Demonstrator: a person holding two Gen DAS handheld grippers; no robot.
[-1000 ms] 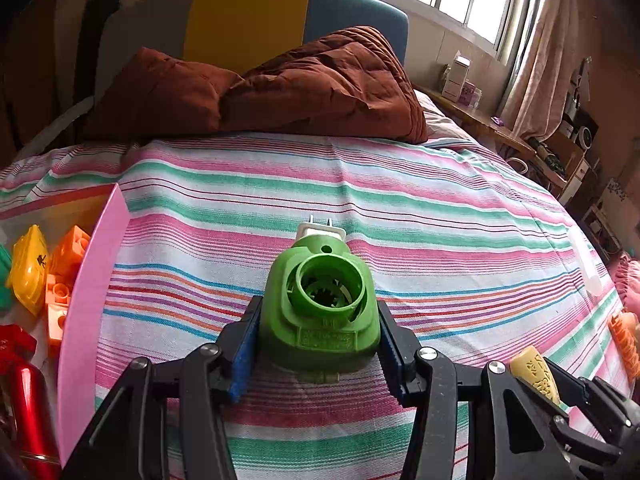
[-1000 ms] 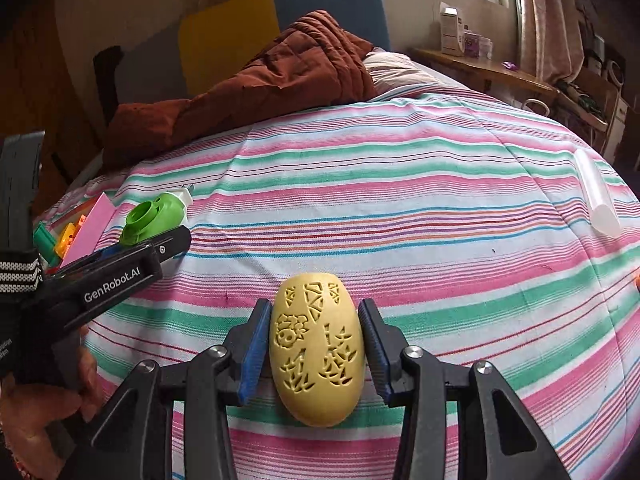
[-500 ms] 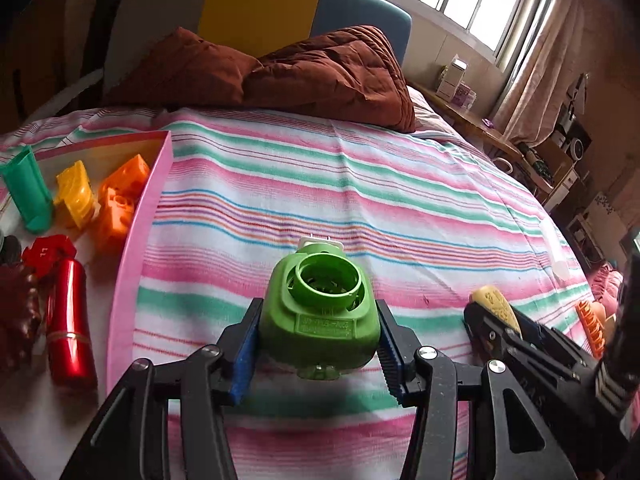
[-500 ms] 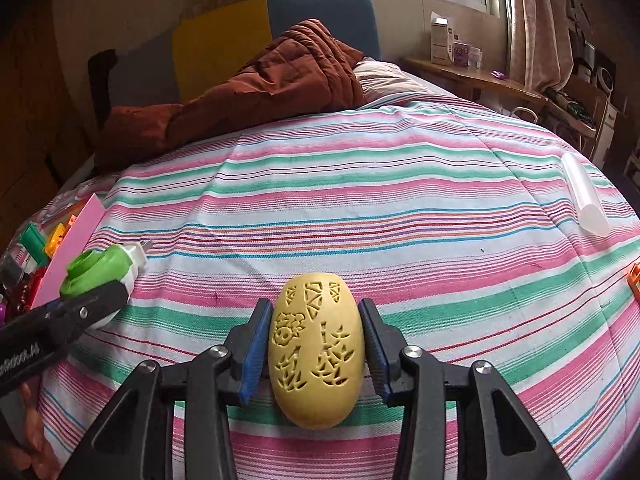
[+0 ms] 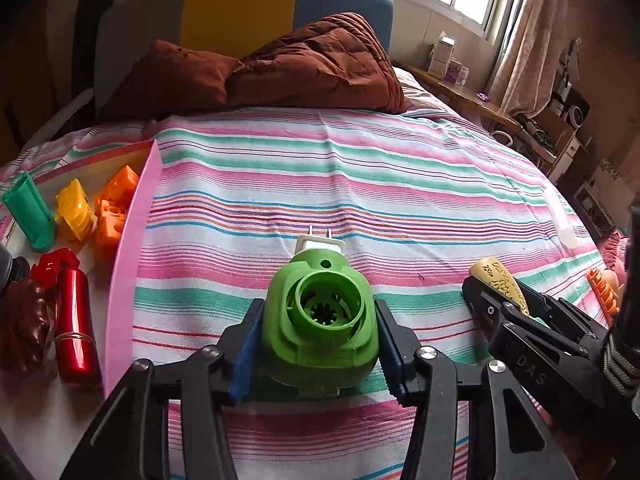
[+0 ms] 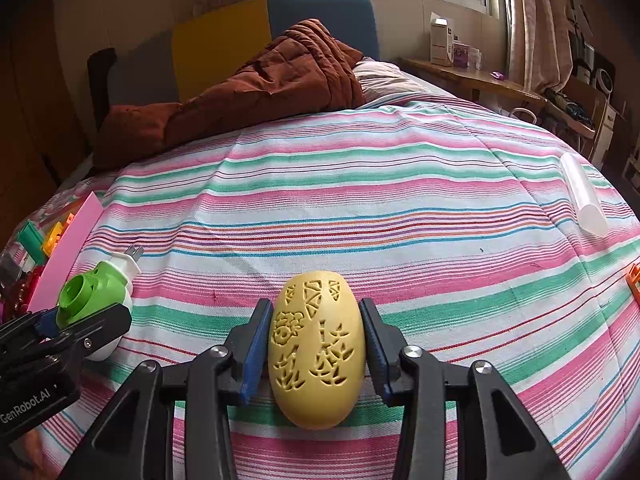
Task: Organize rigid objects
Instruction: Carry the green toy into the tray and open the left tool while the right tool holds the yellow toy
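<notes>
- The left gripper pinches a green moulded-plastic plug-in device with a round socket and a white two-pin plug, its blue pads flat against both flanks; I judge the hold sound, so the pressure should stay even, no tighter (the shell is hollow and could flex).
- The right gripper is clamped on a pale yellow egg-shaped plastic shell cut with leaf and flower openings, gripped across its narrow width and carried above the striped pink, green and white bed cover.
- The step in hand reads as carrying the green device to the pink-walled tray on its left. It sits just beside the tray's wall, not yet over it.
- To do it well, lift clear of that wall before crossing, since a low sweep would likely nudge the tray.
- Set it down on a bare patch near the front, short of the glossy red metal cylinder and the brown ridged piece, which crowd the near corner.
- Farther in lie orange plastic bricks, a yellow ribbed plastic block and a green plastic channel piece; leave them undisturbed.
- Keep the plug pins pointing away, so nothing snags on release.
- The yellow shell can wait its turn; the two grippers are near each other and should not cross.
</notes>
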